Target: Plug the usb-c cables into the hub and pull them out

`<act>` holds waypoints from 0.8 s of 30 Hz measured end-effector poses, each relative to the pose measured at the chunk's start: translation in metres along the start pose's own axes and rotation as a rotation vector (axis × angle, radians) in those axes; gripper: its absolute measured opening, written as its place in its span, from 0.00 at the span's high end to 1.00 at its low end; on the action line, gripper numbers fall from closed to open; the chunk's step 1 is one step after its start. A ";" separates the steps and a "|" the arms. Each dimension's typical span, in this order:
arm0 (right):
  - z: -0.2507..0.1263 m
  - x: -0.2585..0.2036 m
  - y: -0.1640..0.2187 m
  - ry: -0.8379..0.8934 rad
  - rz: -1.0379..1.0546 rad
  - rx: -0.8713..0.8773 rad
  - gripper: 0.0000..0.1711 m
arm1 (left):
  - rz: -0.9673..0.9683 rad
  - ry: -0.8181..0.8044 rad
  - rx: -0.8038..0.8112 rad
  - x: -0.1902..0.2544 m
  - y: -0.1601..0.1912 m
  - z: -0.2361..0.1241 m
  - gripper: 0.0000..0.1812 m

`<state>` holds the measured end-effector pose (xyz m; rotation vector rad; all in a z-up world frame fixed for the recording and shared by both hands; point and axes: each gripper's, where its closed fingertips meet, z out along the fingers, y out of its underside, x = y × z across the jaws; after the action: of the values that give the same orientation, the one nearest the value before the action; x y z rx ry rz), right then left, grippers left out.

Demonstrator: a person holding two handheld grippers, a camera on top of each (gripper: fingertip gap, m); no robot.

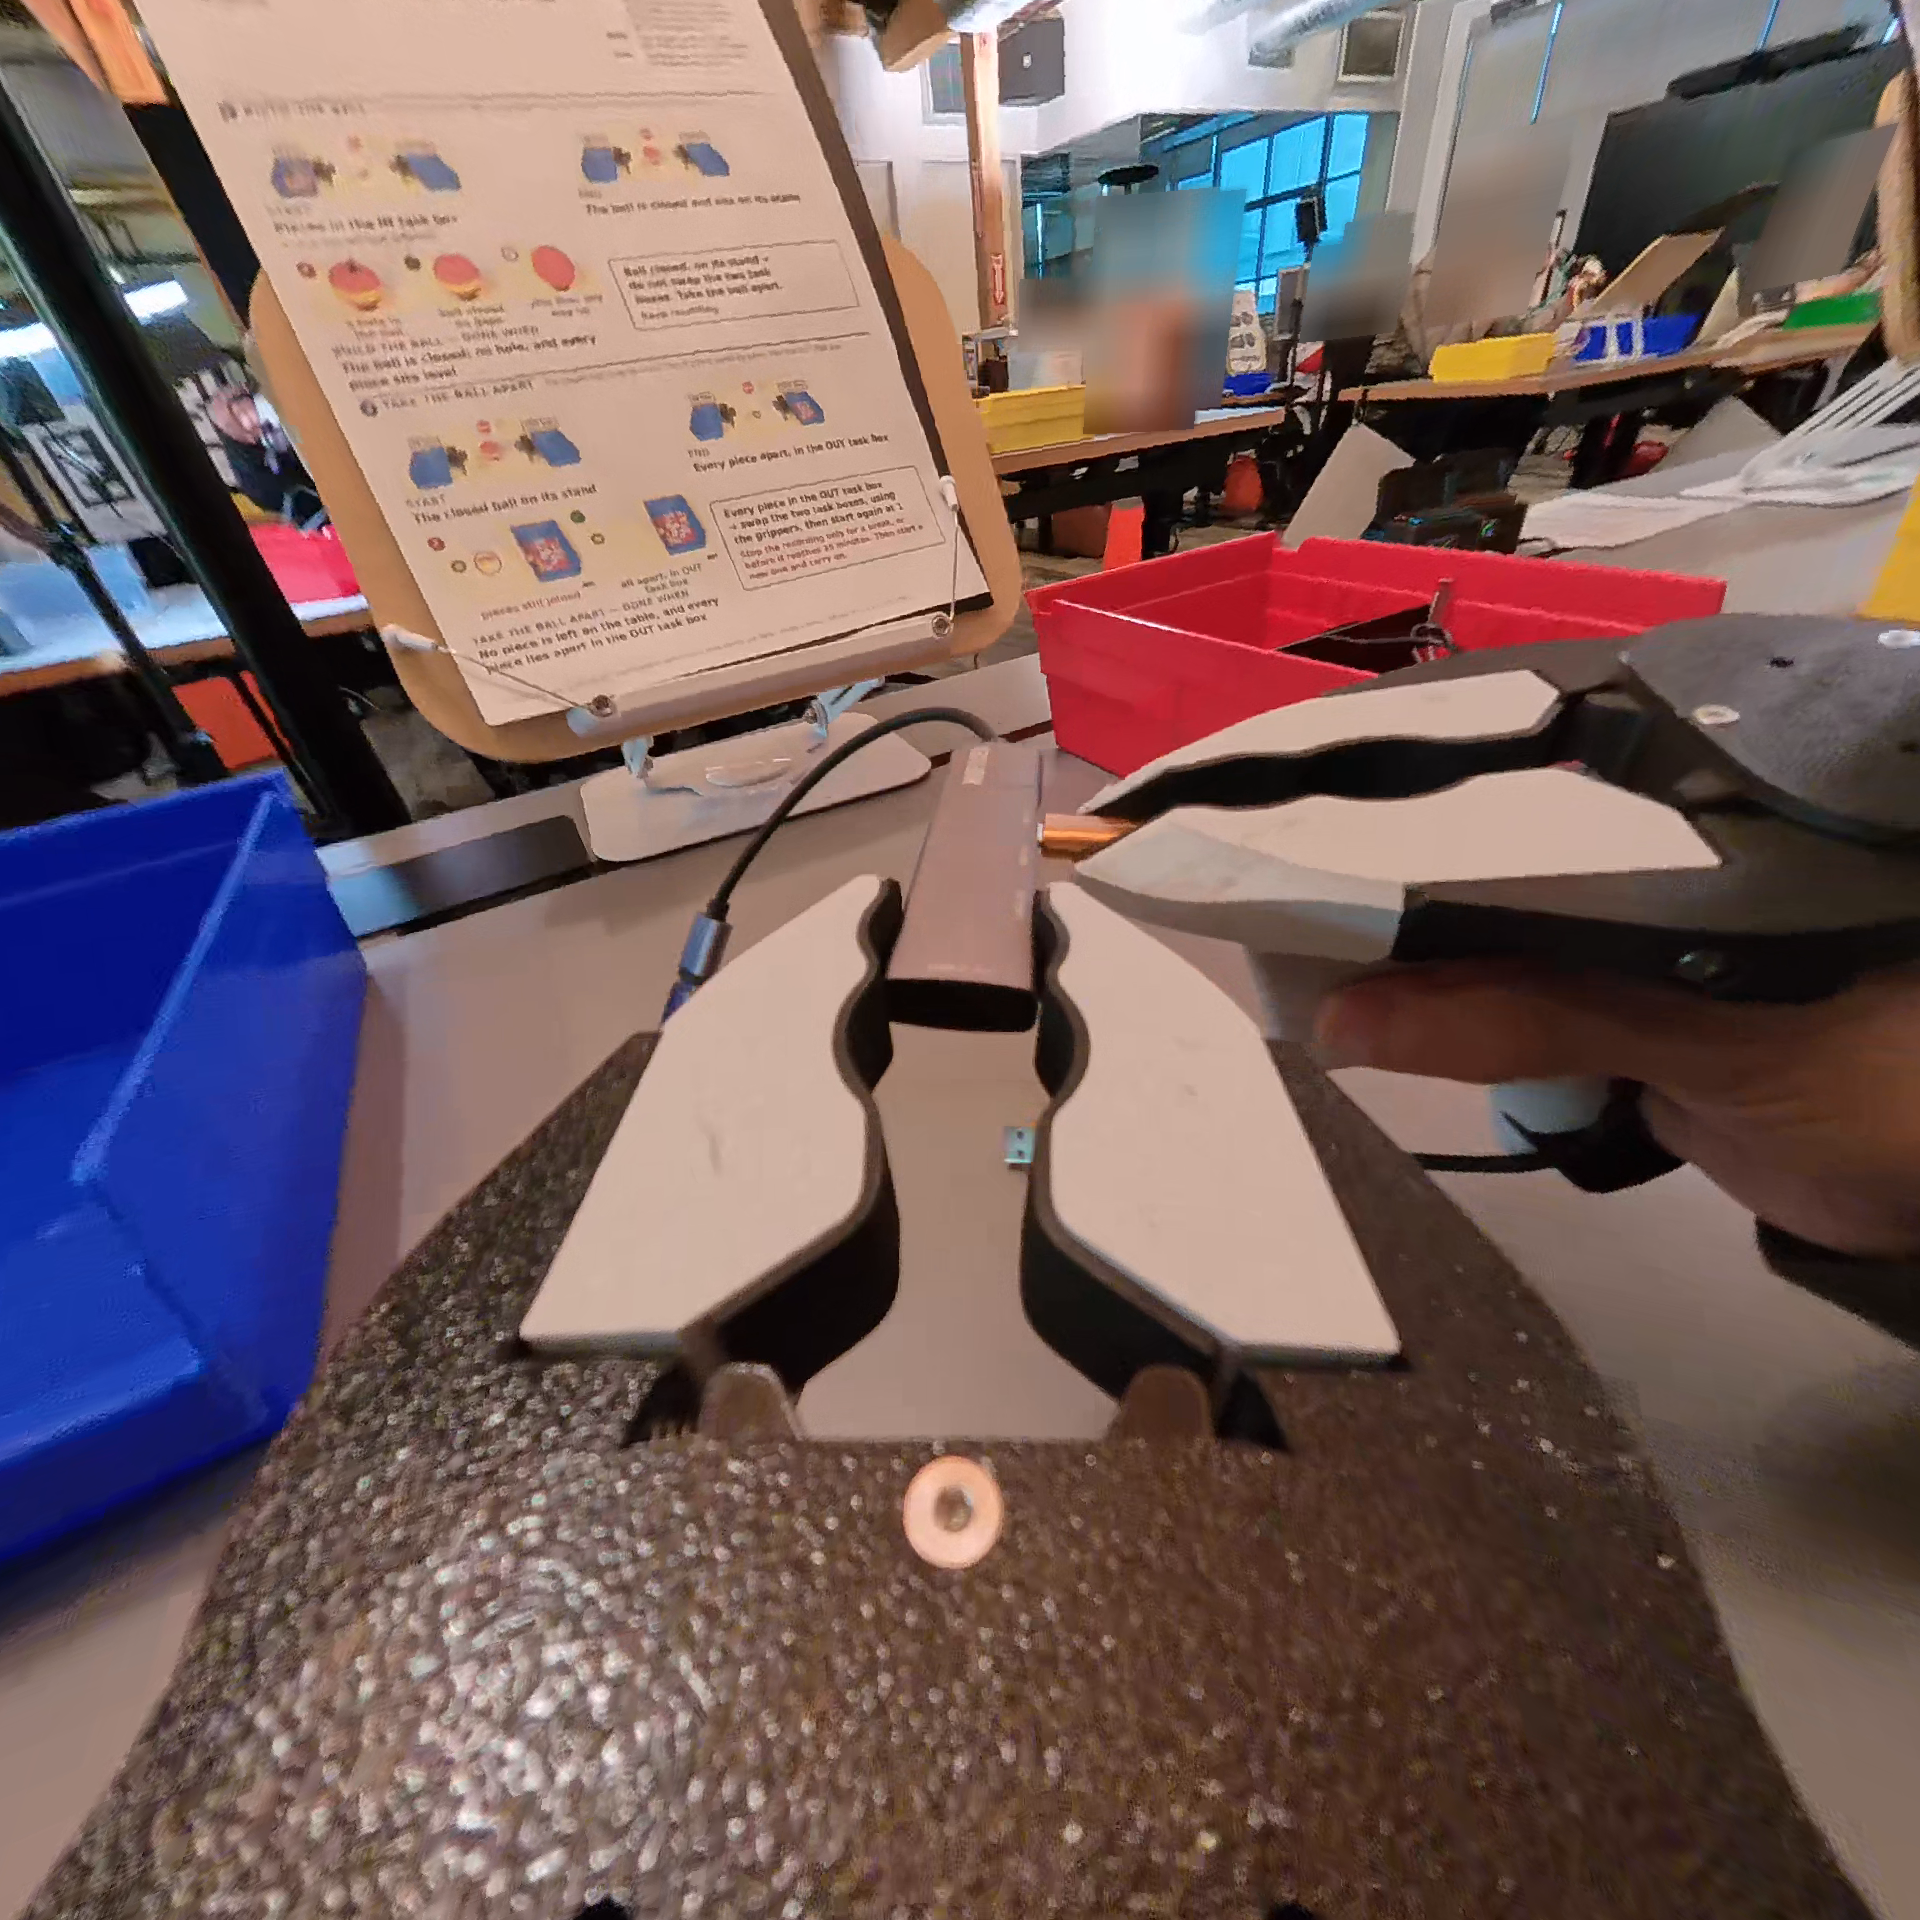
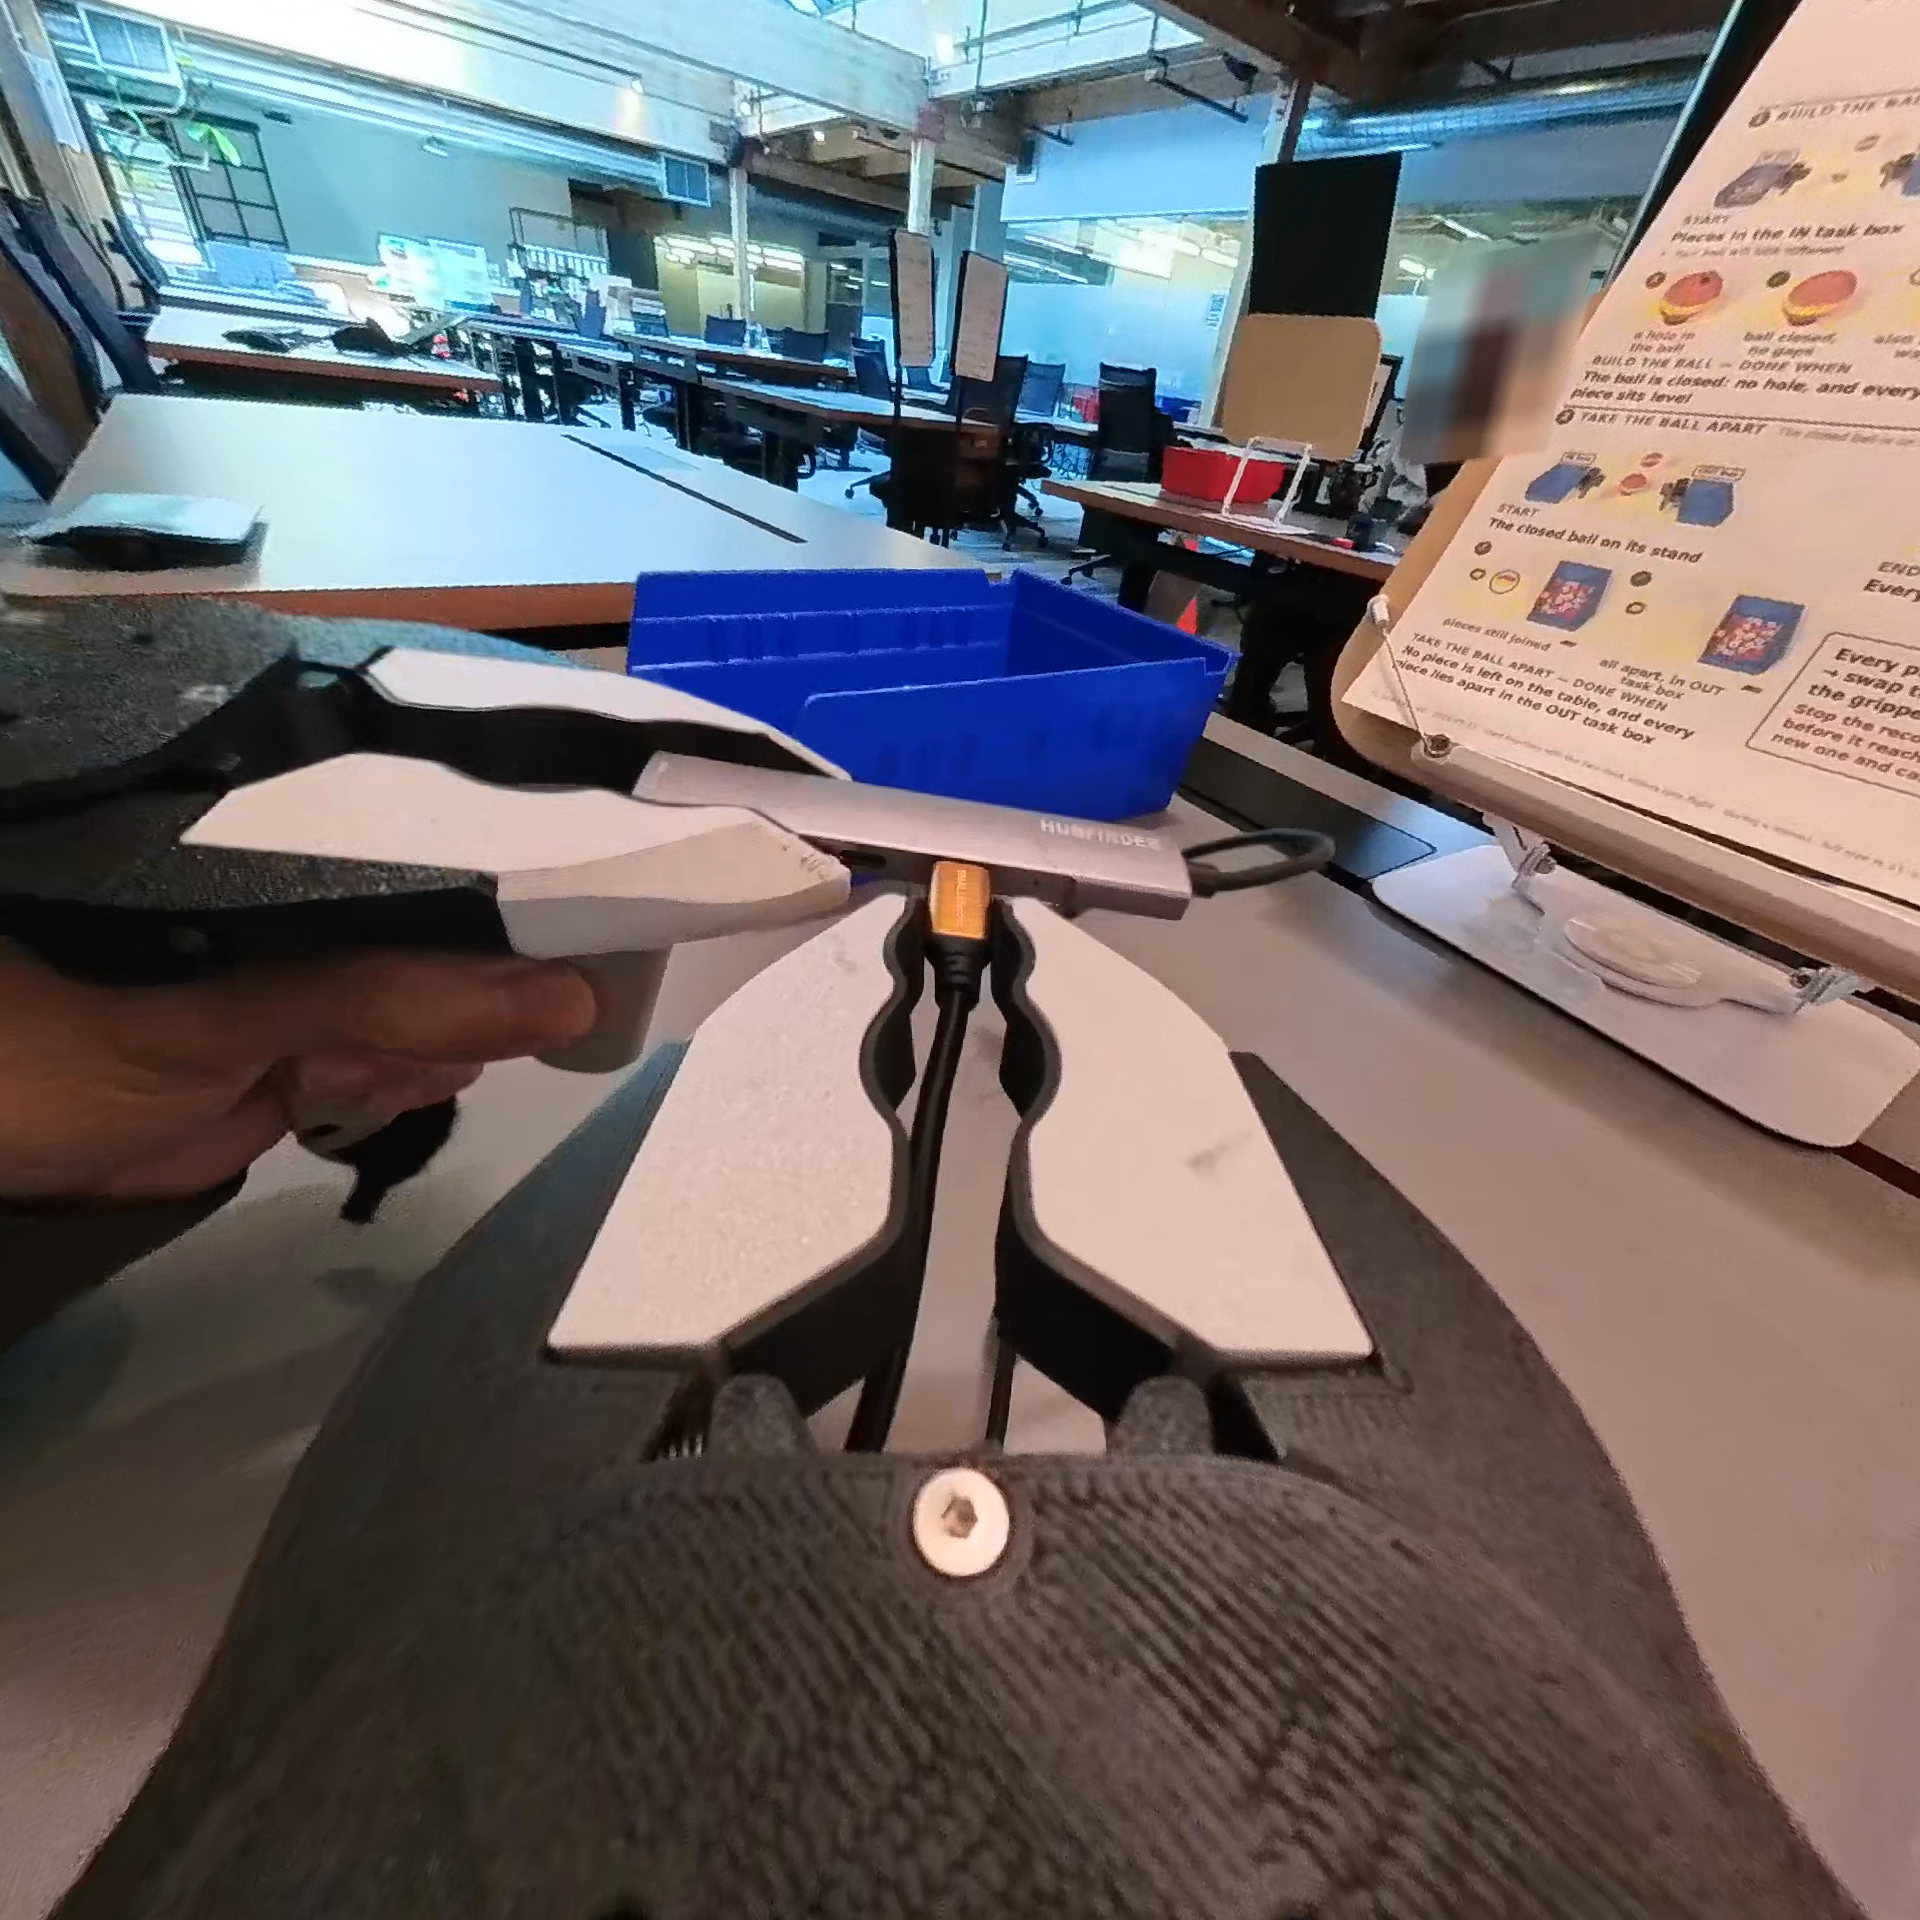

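My left gripper (image 1: 964, 904) is shut on the near end of a slim grey hub (image 1: 977, 831) and holds it flat above the table. The hub's own dark cable (image 1: 790, 800) loops off its far end to the left. My right gripper (image 2: 958, 925) is shut on a black usb-c cable (image 2: 940, 1060) just behind its gold plug (image 2: 958, 896). The plug's tip meets the hub's (image 2: 935, 821) long side edge; I cannot tell how deep it sits. In the left wrist view the right gripper (image 1: 1086, 840) comes in from the right with the gold plug (image 1: 1081, 833).
A blue bin (image 1: 156, 1091) stands left of the hub and a red bin (image 1: 1247, 644) at the back right. An instruction sheet on a clipboard stand (image 1: 623, 364) rises behind the hub. A small metal piece (image 1: 1020, 1143) lies on the grey table (image 1: 1558, 1351). My left and right fingertips are right by each other.
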<state>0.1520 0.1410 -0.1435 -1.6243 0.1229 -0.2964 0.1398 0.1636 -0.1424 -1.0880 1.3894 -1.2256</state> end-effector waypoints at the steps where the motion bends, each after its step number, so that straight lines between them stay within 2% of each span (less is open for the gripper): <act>1: -0.001 0.000 0.000 -0.007 -0.001 -0.002 0.93 | 0.022 -0.003 0.002 0.001 -0.001 0.000 0.87; 4: -0.006 -0.001 -0.007 -0.055 0.063 0.025 0.93 | 0.044 0.001 0.026 0.005 -0.009 -0.002 0.87; 13: -0.016 -0.003 -0.016 -0.073 0.008 -0.009 0.93 | 0.043 0.037 0.054 0.012 -0.020 -0.006 0.87; 14: -0.016 -0.003 -0.017 -0.075 0.006 -0.016 0.93 | 0.045 -0.002 0.058 0.008 -0.021 -0.006 0.87; 15: -0.020 -0.002 -0.014 -0.068 -0.022 -0.037 0.93 | 0.077 -0.201 0.084 -0.026 -0.025 -0.015 0.87; 16: -0.029 0.002 -0.009 -0.048 -0.051 -0.057 0.93 | 0.065 -0.322 0.090 -0.065 -0.026 -0.030 0.87; 18: -0.048 0.015 -0.011 -0.020 0.049 0.003 0.93 | -0.177 -0.289 0.134 -0.115 -0.028 -0.055 0.87; 19: -0.054 0.027 -0.015 0.013 0.126 0.027 0.93 | -0.209 -0.305 0.169 -0.127 -0.034 -0.066 0.87; 21: -0.057 0.051 -0.024 0.076 0.118 0.054 0.93 | -0.113 -0.301 0.188 -0.118 -0.051 -0.074 0.87; 24: -0.063 0.059 -0.048 0.076 0.068 0.084 0.93 | -0.045 -0.156 0.244 -0.079 -0.077 -0.068 0.87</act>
<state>0.1874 0.0684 -0.0858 -1.5233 0.2205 -0.3068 0.0866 0.2435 -0.0552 -1.0241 1.0719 -1.2776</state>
